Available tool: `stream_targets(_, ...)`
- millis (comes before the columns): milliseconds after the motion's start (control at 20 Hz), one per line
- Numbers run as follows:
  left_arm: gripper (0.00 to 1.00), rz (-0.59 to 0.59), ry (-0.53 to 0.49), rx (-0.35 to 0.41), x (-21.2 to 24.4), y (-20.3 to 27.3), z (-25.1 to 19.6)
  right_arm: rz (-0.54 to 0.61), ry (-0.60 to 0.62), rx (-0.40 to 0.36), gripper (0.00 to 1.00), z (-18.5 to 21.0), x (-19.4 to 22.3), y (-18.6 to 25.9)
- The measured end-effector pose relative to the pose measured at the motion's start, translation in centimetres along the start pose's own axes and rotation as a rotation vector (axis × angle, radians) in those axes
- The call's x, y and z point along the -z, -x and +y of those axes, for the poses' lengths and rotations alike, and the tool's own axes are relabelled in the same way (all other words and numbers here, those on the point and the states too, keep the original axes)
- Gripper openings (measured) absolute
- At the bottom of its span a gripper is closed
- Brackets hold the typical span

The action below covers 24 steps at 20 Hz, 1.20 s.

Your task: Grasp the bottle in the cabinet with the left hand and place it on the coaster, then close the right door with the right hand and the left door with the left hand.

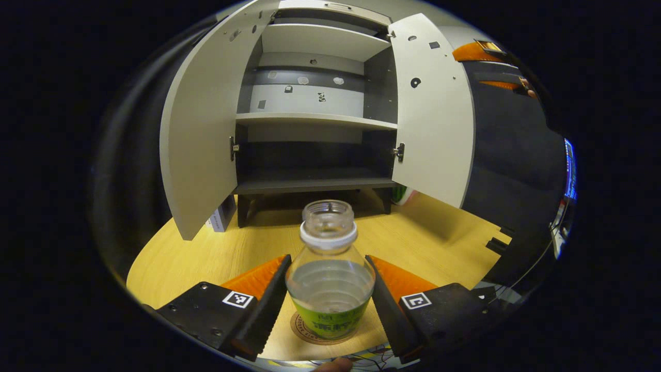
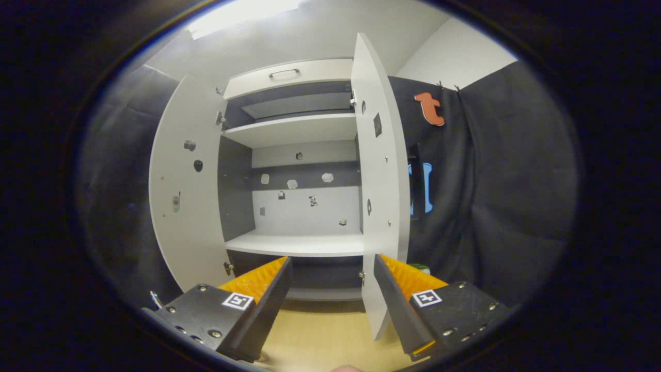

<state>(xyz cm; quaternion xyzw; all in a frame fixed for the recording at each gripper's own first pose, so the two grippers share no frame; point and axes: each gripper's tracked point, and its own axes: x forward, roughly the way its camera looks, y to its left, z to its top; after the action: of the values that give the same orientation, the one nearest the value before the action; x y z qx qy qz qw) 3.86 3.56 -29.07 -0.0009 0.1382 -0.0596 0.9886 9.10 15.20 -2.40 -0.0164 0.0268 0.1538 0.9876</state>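
A clear, capless bottle (image 1: 330,279) with a green label stands on a round coaster (image 1: 304,333) on the wooden table (image 1: 196,258). My left gripper (image 1: 328,257) is shut on it, one finger against each side of its body. Behind it the cabinet (image 1: 315,120) has bare shelves and both doors swung wide, the left door (image 1: 199,134) and the right door (image 1: 434,119). My right gripper (image 2: 333,261) is open and holds nothing, facing the cabinet. The edge of the right door (image 2: 379,206) stands just beyond its right finger, and the left door (image 2: 181,206) is off to the left.
A small box (image 1: 222,217) sits on the table under the left door, beside the cabinet's foot. A green and red object (image 1: 404,195) peeks out behind the right door's lower edge. Black cloth walls close the booth to the right.
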Motion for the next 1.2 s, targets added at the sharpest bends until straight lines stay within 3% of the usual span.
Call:
stream_targets(250, 0.90, 0.010, -0.040, 0.016, -0.1, 0.2, -0.7, 0.006, 0.016, 0.013, 0.96, -1.2, -0.1, 0.7)
stream_targets(550, 0.94, 0.020, -0.027, -0.026, -2.1, 0.9, -0.2, 0.006, 0.013, 0.055, 0.96, -3.9, -0.9, 2.3)
stream_targets(900, 0.96, -0.058, -0.010, 0.026, -11.1, 2.9, -2.5, -0.022, -0.047, 0.116, 0.96, -8.7, -2.9, 4.4)
stream_targets(1200, 0.96, -0.154, -0.016, 0.079, -19.7, 4.6, -4.6, -0.052, -0.022, 0.216, 0.96, -16.0, -5.5, 4.9)
